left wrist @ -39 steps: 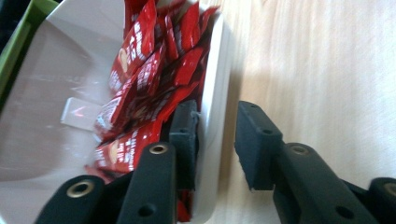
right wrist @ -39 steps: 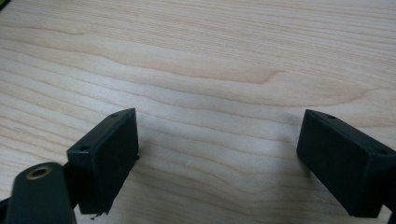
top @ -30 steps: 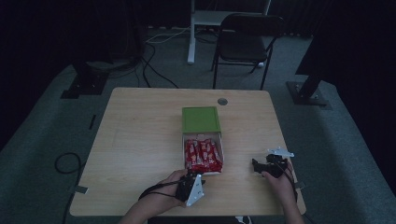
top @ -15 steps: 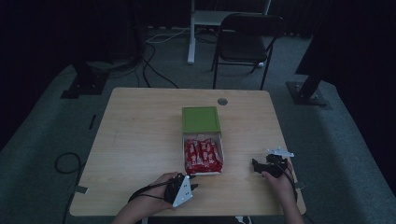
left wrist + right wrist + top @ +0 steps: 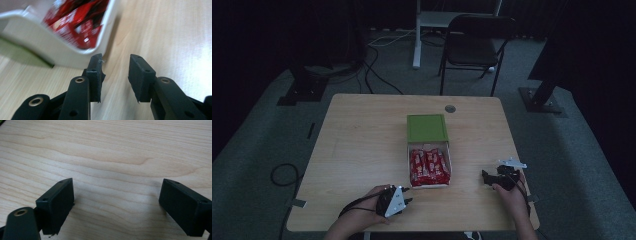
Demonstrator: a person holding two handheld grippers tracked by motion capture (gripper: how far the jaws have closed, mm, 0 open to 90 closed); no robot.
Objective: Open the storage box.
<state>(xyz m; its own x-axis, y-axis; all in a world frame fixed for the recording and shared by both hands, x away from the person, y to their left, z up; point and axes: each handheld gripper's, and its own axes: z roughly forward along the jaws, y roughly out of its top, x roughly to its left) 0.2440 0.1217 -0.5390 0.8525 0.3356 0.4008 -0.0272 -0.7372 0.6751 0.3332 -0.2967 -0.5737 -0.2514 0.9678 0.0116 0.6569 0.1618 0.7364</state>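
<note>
A shallow white box (image 5: 430,184) of glossy red wrappers (image 5: 430,166), print unreadable, sat on the pale woodgrain desk (image 5: 357,150); left tongs (image 5: 115,67) at seven o'clock gaped slightly, empty; right tongs (image 5: 116,205) at four o'clock gaped wide, empty.

Red wrappers (image 5: 430,167), green lid (image 5: 427,128)

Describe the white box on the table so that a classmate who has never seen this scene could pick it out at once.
Start at the wooden table and look at its middle. Just nearer the person than the flat green lid sits the open white box. It alone holds shiny red packets.
</note>
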